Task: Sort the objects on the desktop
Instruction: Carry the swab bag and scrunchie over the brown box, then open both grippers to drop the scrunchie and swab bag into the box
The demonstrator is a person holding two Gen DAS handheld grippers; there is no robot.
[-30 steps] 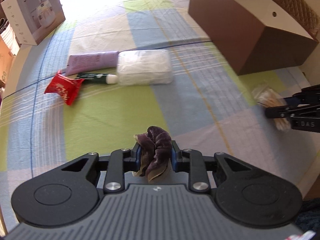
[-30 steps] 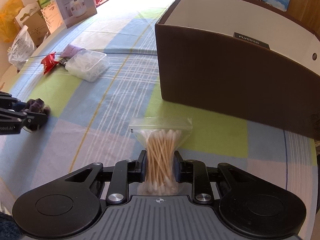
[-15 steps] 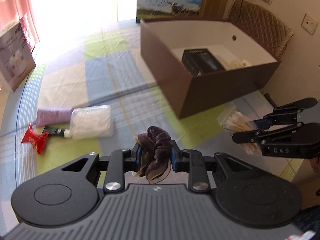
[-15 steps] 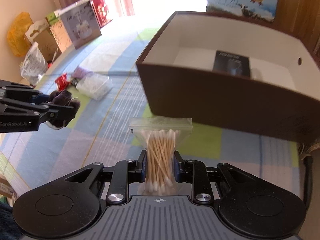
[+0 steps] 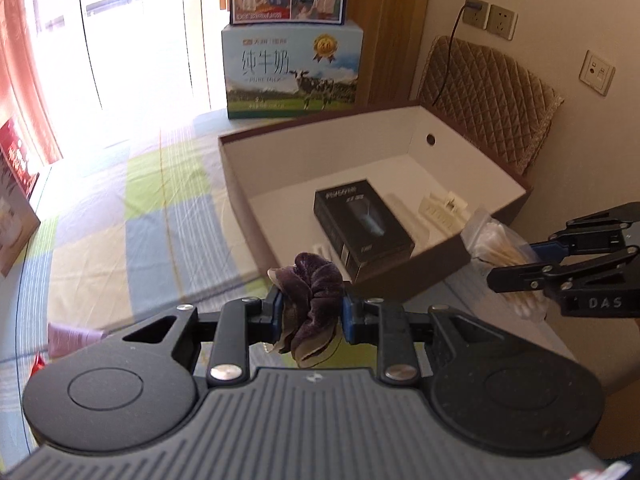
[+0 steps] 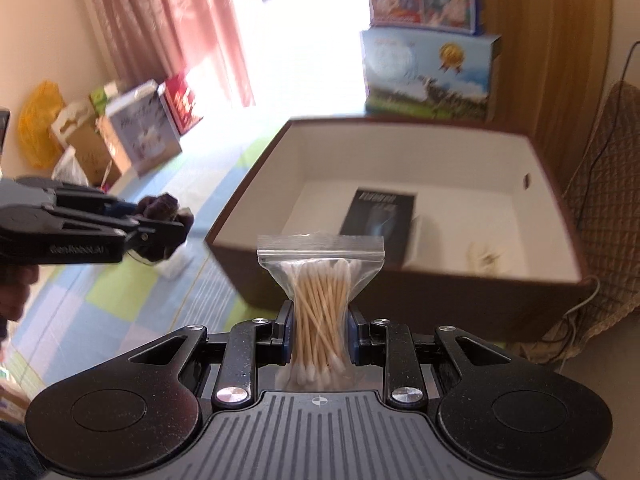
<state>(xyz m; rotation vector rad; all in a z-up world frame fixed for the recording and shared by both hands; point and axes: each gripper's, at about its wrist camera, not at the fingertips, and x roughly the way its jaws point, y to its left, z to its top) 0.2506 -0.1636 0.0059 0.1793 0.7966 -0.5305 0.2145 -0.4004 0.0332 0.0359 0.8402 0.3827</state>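
1. Purple velvet scrunchie (image 5: 312,300), crumpled, is pinched in the left gripper (image 5: 311,314), held above the checked cloth.
2. Clear zip bag of cotton swabs (image 6: 320,292) stands upright, squeezed in the right gripper (image 6: 319,336), before the open brown box (image 6: 440,284).

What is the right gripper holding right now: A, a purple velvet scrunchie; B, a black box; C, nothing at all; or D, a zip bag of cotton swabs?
D: in the right wrist view the right gripper is shut on the zip bag of cotton swabs; the purple scrunchie sits in the left gripper, and the black box lies inside the brown box.
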